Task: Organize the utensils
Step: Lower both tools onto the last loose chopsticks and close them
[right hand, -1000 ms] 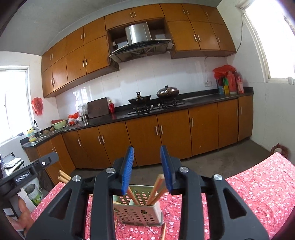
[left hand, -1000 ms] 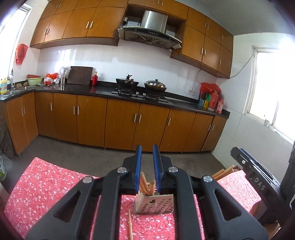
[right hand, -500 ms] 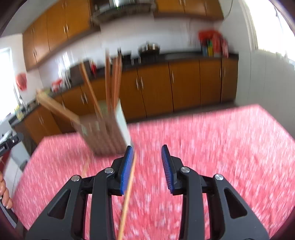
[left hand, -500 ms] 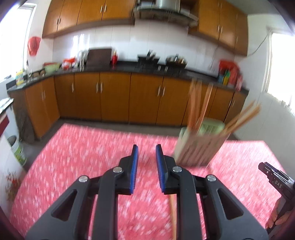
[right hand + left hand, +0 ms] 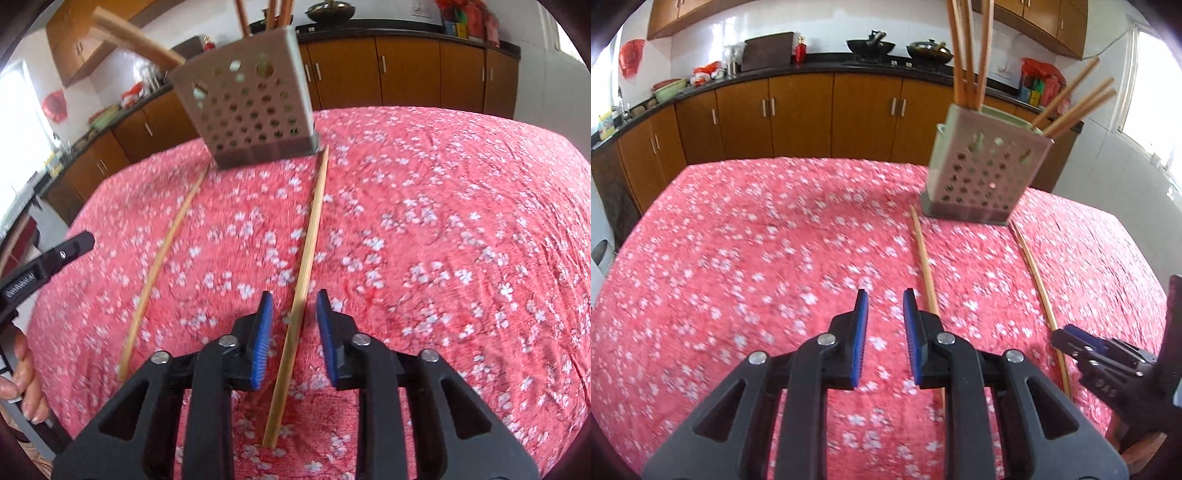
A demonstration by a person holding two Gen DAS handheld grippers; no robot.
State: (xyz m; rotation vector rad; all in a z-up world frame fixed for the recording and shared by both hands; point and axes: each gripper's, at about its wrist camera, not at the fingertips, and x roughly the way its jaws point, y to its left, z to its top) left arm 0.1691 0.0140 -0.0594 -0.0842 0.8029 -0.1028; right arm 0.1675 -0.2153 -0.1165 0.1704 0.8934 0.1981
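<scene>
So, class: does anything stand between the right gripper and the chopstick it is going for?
Nothing visible: the chopstick already lies between the closing jaws of the right gripper, flat on the tablecloth.

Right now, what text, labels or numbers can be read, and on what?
White lettering on the left claw side: too blurred to read.
Raised letters on the right claw, its jaws closing with a chopstick between them: blurred, unreadable.
Labels on the counter packets: too small.

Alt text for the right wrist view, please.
The right gripper, jaws closing, straddles a chopstick lying on a red floral tablecloth. A second chopstick lies to its left, and a perforated holder with more chopsticks stands beyond.
</scene>
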